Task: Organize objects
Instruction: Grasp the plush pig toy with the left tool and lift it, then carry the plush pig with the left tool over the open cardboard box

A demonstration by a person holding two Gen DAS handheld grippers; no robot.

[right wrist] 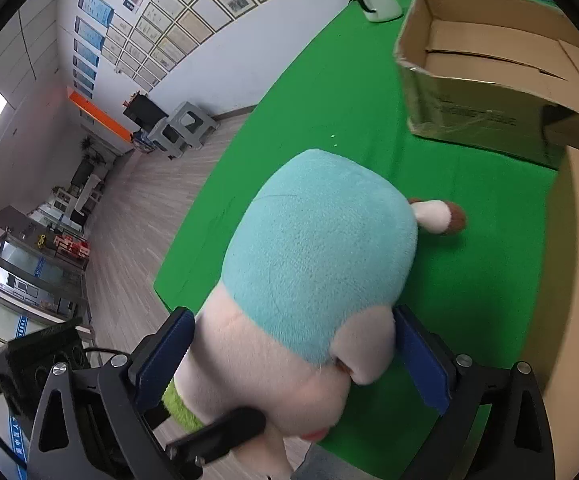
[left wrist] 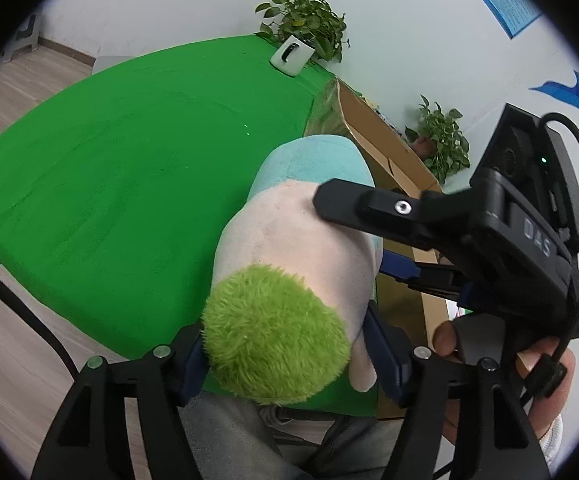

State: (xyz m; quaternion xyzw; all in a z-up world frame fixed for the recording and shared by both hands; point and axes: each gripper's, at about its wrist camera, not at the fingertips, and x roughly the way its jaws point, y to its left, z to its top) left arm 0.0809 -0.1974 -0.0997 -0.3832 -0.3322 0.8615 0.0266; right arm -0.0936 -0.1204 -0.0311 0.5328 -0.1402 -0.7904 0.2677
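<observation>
left gripper (left wrist: pixel 285 360) + right gripper (right wrist: pixel 293 356): fingers clamp pink-teal plush doll with green hair (right wrist: pixel 313 264) | open brown cardboard box (right wrist: pixel 481 68) far right | doll's long axis points away

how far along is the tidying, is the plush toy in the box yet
Not yet. Both grippers, left and right, have their jaws shut on the plush doll with green hair and a light blue body, held above the green tablecloth. The open brown cardboard box shows nothing inside. Probably left: putting the doll in the box.
</observation>
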